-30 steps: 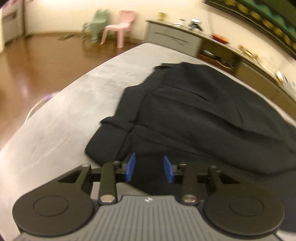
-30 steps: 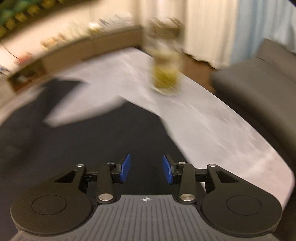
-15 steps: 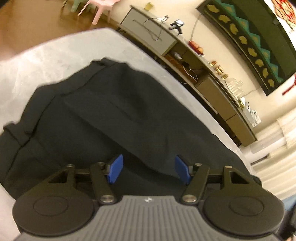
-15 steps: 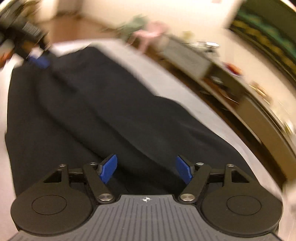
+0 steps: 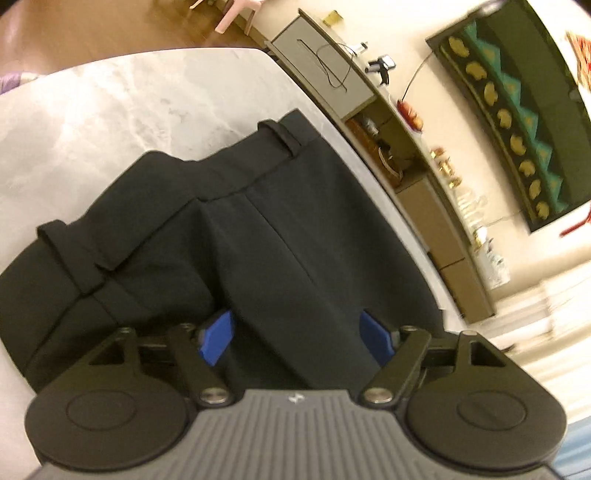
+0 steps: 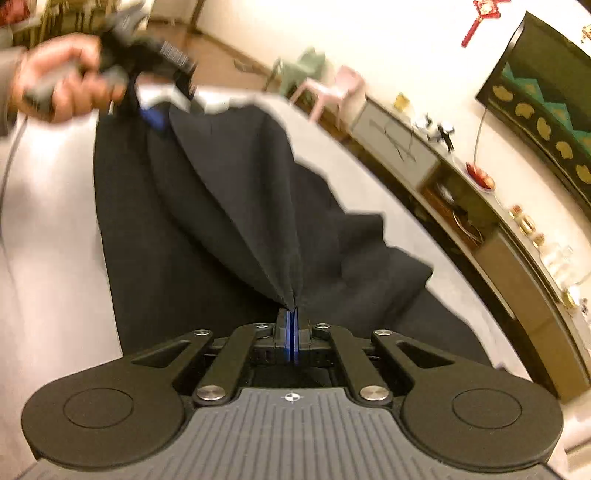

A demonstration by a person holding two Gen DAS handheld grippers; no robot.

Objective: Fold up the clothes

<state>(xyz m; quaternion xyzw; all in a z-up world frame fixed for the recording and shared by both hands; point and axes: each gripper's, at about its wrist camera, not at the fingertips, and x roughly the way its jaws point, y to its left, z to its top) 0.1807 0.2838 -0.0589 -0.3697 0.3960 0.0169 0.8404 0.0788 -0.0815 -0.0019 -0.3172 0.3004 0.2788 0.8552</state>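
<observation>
Pale marbled tabletop (image 5: pixel 122 107) is covered by black dress trousers (image 5: pixel 280 236) with belt loops. Nearest, a pinched fold is clamped by the right gripper (image 6: pixel 291 332). Farther off, fabric is straddled by the left gripper (image 5: pixel 295 336), whose jaws have just been narrowing, pads apart.

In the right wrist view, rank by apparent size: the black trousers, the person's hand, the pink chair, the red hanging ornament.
Largest to smallest, as seen:
1. black trousers
2. hand, blurred
3. pink chair, far back, so it looks small
4. red ornament, also far back on the wall
</observation>
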